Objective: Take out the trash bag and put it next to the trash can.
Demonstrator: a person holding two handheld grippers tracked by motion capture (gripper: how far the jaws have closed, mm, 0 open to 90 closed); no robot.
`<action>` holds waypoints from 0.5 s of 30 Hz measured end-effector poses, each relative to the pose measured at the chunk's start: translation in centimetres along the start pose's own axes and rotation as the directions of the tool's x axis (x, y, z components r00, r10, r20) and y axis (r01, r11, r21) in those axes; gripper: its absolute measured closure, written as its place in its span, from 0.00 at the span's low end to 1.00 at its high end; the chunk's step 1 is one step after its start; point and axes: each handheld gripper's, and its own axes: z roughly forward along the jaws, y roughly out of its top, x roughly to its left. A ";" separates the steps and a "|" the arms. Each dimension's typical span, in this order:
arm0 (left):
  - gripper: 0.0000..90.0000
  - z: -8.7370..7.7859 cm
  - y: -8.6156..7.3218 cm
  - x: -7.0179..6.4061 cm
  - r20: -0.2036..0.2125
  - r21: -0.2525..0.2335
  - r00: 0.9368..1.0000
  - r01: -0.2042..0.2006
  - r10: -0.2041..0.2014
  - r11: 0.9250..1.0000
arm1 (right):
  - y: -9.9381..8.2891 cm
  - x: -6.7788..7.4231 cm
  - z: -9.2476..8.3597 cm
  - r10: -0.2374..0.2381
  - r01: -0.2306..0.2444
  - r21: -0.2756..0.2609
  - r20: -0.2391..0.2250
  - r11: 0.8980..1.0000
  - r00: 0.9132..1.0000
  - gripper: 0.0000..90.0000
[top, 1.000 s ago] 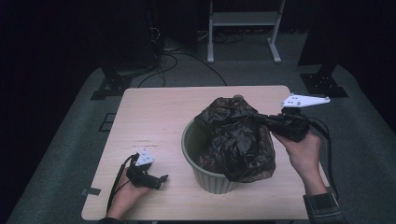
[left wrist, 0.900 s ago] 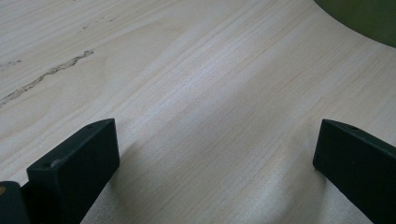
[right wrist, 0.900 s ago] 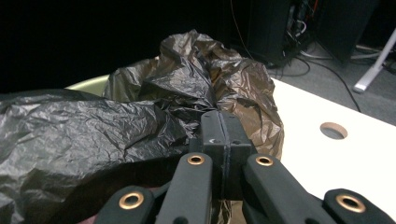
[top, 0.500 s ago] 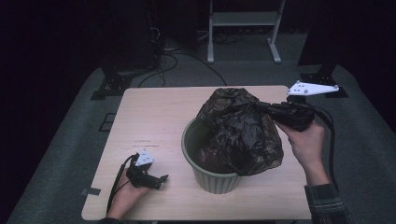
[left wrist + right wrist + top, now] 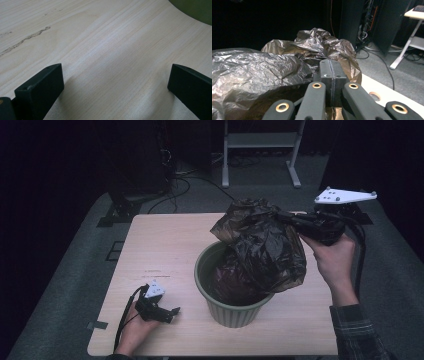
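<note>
Crinkled, glossy dark plastic bag, apparently brownish, pinched by the right hand-held gripper above a green bin; the left hand-held gripper rests with jaws apart on the bench.

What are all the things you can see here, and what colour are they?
bin: one, green, on the table toward its near edge.
bag: one, dark brown crinkly plastic, partly in the bin, its top pulled up to the right.
table: one, pale wood, middle of the high view.
stand: one, grey, on the floor behind the table.
cables: several, black, on the floor behind the table.
left gripper: one, black, open, resting on the table near the bin.
right gripper: one, black, shut on the bag.
hands: two, one on each gripper.
</note>
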 end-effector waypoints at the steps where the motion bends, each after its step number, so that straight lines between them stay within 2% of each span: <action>1: 0.00 0.0 0.0 0.0 0.000 -0.001 1.000 0.001 -0.001 1.000 | 0.3 0.0 -0.1 -0.005 0.005 -0.004 0.004 1.000 1.000 1.00; 9: 0.00 0.0 0.0 0.0 -0.001 -0.001 1.000 0.002 -0.002 1.000 | 3.1 -0.4 -0.7 -0.024 0.025 -0.029 0.029 0.999 0.999 1.00; 14: 0.00 0.0 0.0 0.0 -0.001 0.000 1.000 0.002 -0.002 1.000 | 5.5 -0.8 -1.3 -0.034 0.037 -0.050 0.055 0.998 0.998 1.00; 15: 0.00 0.0 0.0 0.0 -0.001 0.000 1.000 0.002 -0.002 1.000 | 5.5 -0.8 -1.3 -0.034 0.037 -0.050 0.055 0.998 0.998 1.00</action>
